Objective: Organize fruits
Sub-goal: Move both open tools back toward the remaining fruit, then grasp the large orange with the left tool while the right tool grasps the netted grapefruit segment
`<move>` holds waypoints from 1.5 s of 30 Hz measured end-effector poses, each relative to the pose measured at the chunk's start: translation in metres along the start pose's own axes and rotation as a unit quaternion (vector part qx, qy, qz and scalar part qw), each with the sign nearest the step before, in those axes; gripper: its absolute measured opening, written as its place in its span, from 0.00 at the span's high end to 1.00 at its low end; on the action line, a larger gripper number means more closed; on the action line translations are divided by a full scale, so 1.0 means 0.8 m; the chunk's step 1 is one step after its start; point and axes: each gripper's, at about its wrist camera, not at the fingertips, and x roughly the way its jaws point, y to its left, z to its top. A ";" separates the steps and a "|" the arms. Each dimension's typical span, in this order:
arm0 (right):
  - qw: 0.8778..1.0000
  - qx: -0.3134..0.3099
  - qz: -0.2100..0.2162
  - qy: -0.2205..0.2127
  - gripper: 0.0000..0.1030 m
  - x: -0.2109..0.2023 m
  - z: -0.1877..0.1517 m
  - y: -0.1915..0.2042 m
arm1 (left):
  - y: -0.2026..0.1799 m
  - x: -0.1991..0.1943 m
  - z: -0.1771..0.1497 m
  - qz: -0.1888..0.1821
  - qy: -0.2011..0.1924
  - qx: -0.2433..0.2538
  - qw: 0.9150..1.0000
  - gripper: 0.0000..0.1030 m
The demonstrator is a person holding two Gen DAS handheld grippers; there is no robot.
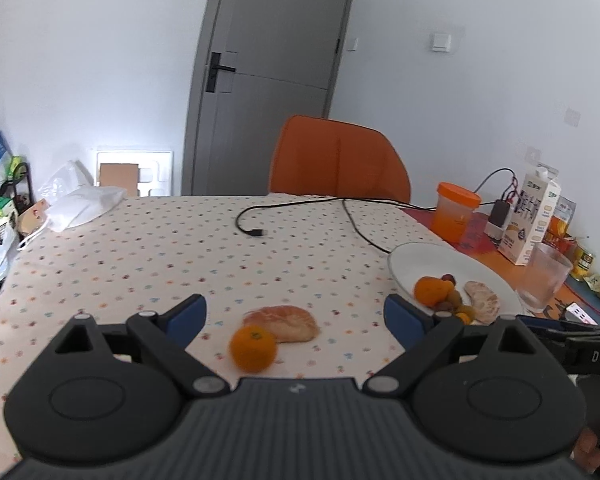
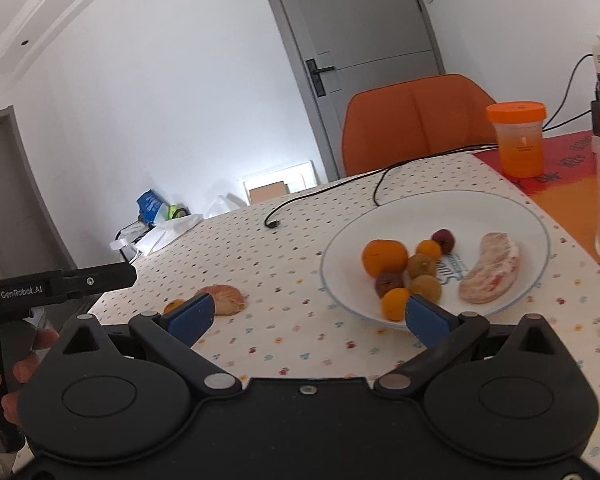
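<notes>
The left gripper [image 1: 296,314], nearest, stands wide with nothing between its jaws, lined up on the strays. The right gripper [image 2: 308,314] is likewise spread and empty just short of the white plate [image 2: 536,224], where most fruit is gathered. On the tablecloth [image 1: 140,248], a pomelo segment [image 1: 288,322] touches the mandarin [image 1: 253,348] (both probably plate-bound).

A round white ceramic plate [image 2: 536,216] is placed on the dotted white tablecloth [image 1: 140,248]. In the plate, a big orange mandarin [image 2: 384,257] is found at the left, a peeled pink pomelo segment [image 2: 490,273] at the right, and small round fruits between them. To the left of the plate, a second orange mandarin [image 1: 253,347] is laid on the cloth, touching another peeled pomelo segment [image 1: 288,322] behind it. Behind the plate, an orange-lidded plastic jar [image 2: 518,138] is seen, and a black cable [image 1: 300,210] further left.
</notes>
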 end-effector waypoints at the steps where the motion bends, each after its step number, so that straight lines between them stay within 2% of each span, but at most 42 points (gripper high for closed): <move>1: 1.000 -0.002 0.002 0.001 0.00 0.001 -0.001 0.003 | 0.004 -0.001 0.000 0.001 0.000 -0.002 1.000 0.08; 4: 1.000 -0.008 0.009 0.010 0.00 0.008 -0.002 0.013 | 0.014 -0.005 -0.001 -0.003 0.002 -0.009 1.000 0.07; 7: 1.000 -0.012 0.014 0.015 0.00 0.015 -0.003 0.019 | 0.020 -0.010 -0.004 -0.004 0.000 -0.007 1.000 0.00; 22: 0.997 -0.024 0.050 0.051 0.00 0.048 -0.007 0.040 | 0.037 0.011 -0.016 -0.005 0.032 -0.016 0.999 0.00; 28: 0.994 -0.027 0.064 0.079 0.00 0.067 -0.009 0.043 | 0.048 0.030 -0.019 0.003 0.054 -0.029 0.998 0.02; 34: 0.992 -0.055 0.073 0.087 0.00 0.082 -0.005 0.051 | 0.049 0.048 -0.019 0.006 0.062 -0.023 0.998 0.13; 39: 0.991 -0.064 0.084 0.084 0.03 0.091 0.000 0.053 | 0.049 0.066 -0.019 0.005 0.072 -0.022 0.997 0.34; 45: 0.989 -0.071 0.089 0.093 0.18 0.105 0.000 0.054 | 0.049 0.088 -0.023 -0.006 0.085 -0.028 0.996 0.40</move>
